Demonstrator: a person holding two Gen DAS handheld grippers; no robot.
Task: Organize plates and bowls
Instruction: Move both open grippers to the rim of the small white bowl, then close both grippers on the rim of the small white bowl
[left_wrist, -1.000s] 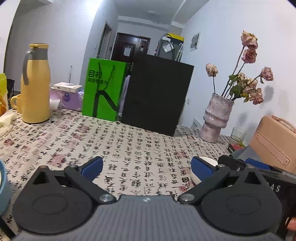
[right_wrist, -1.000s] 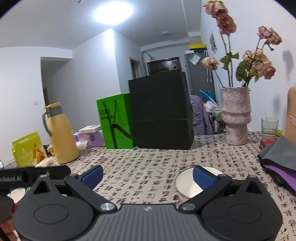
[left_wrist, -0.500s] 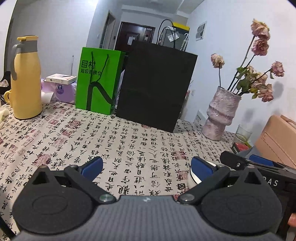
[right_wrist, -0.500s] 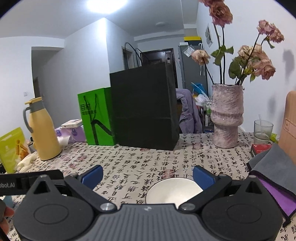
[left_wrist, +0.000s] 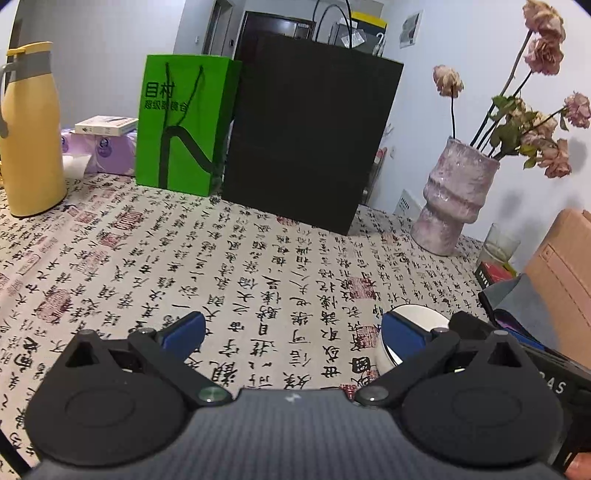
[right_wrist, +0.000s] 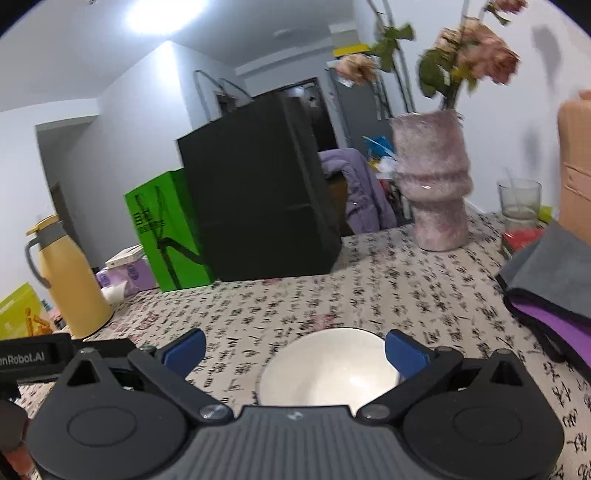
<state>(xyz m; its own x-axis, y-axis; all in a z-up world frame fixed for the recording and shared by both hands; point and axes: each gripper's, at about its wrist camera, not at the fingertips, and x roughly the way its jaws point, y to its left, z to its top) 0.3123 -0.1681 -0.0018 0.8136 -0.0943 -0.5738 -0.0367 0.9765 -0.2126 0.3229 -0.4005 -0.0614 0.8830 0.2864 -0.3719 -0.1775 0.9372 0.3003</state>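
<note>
**Two open grippers over a white bowl on the patterned desk**

Left gripper (left_wrist: 291, 330): blue-padded fingers (left_wrist: 183, 329) spread wide, nothing between them, only the calligraphy-print cloth of the desk (left_wrist: 258, 266) showing in the gap. Its right finger sits in front of the white bowl (left_wrist: 421, 317) from this view; whether it touches the bowl cannot be told.

Right gripper (right_wrist: 293, 349): fingers (right_wrist: 404, 354) likewise wide apart, gripping nothing. The white bowl (right_wrist: 328, 369) lies upright on the desk, low in the gap and toward the right finger, its inside empty and glossy. The right finger overlaps the bowl's rim in the picture; contact cannot be confirmed. The right wrist view is slightly blurred.

Other items on the desk, far side:
- black paper bag (left_wrist: 310, 129), upright, centre
- green paper bag (left_wrist: 181, 122), just beside the black one on its left
- yellow thermos jug (left_wrist: 29, 125), far left
- purple tissue pack (left_wrist: 103, 151) with a white box on top, between jug and green bag
- pink ribbed vase (left_wrist: 450, 199) holding dried roses (left_wrist: 543, 48), right of the black bag
- clear drinking glass (right_wrist: 519, 199), near the vase
- folded grey and purple cloth (right_wrist: 546, 284), right edge
- tan case (left_wrist: 561, 266), far right

The other gripper's black body shows at the side of each view.
</note>
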